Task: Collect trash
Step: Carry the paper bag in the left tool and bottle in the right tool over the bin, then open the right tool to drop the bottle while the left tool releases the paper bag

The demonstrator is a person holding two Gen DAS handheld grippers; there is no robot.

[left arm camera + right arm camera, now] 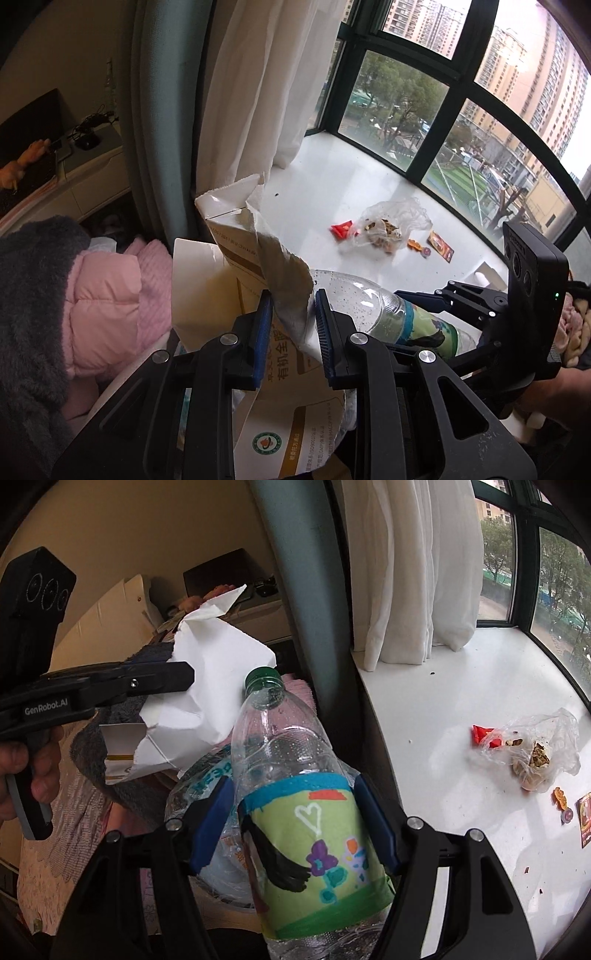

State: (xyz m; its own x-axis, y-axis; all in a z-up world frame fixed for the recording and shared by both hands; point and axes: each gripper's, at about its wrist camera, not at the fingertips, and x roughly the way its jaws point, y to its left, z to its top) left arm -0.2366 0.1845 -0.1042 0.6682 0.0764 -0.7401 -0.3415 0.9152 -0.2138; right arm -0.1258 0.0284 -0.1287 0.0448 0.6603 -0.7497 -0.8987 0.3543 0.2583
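Left gripper [293,325] clamped narrow on the torn flap of a white paper bag [284,295], bag hanging open below the jaws. Right gripper [297,819] closed around a clear plastic bottle [291,760] at its painted label, green cap ahead of the jaws. Beyond and right of both, on the white sill [436,686]: crumpled plastic bag [535,746], red wrapper [484,734].

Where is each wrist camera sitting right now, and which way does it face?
Left wrist: behind the left claw, facing the window ledge; it grips a torn paper bag; right claw at right.
Right wrist: behind the right claw, facing the curtain; it grips a plastic bottle; left claw and hand at left.
Shared: bag, bottle, ledge trash.
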